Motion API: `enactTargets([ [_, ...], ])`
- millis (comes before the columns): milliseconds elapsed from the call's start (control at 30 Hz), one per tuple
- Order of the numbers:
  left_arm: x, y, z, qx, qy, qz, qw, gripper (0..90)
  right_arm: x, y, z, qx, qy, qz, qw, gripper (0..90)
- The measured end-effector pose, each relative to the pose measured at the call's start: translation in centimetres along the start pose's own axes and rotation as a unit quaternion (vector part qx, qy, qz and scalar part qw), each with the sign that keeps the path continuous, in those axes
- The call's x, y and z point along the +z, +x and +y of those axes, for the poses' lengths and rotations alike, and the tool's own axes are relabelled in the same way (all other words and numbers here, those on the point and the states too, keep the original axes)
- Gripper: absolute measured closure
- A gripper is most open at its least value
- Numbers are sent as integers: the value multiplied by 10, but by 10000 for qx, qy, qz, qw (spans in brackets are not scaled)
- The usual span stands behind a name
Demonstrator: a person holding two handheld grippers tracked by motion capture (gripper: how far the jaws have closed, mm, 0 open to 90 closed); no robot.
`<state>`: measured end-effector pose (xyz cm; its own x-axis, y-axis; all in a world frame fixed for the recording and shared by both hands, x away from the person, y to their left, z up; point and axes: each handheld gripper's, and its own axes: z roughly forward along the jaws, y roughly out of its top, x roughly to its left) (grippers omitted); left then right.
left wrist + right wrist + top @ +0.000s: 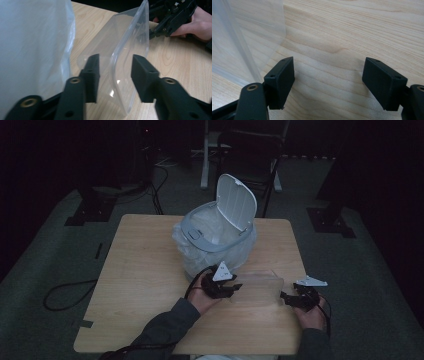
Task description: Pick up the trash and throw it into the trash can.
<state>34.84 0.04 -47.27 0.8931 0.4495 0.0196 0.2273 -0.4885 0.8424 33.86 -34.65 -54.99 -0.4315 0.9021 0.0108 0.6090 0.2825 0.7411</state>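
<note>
On the wooden table (140,285) stands a white bin (220,245) lined with a thin plastic bag (32,50), and its lid (237,202) is raised. In front of the bin, the left gripper (235,287) is at the left end of a clear plastic box (260,287). The box stands on its edge on the table, just beside the bag. The jaws of this gripper are apart. The rim of the box is between them, with a gap to the pad on one side. At the right end of the box is the right gripper (286,297). Its jaws are also apart, with only bare wood between them, and the box wall is just beside one jaw.
</note>
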Motion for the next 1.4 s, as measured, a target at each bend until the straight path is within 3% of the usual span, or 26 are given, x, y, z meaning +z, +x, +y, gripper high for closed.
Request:
enactTargets([
  [367, 2, -3, 0, 82, 104, 166, 9998, 817, 0, 0, 0, 0, 0, -1, 10000, 250],
  [633, -7, -3, -3, 120, 128, 56, 9998, 843, 0, 0, 0, 2, -2, 1, 10000, 250],
  [1167, -66, 18, -41, -228, 193, -173, 9994, 846, 0, 0, 0, -2, 0, 0, 10000, 250],
  [1200, -77, 20, -47, -312, 187, -214, 9991, 846, 0, 0, 0, -1, 0, 0, 10000, 250],
  [1400, -105, 26, -65, -464, 168, -226, 9985, 849, 0, 0, 0, -4, -2, 0, 10000, 250],
])
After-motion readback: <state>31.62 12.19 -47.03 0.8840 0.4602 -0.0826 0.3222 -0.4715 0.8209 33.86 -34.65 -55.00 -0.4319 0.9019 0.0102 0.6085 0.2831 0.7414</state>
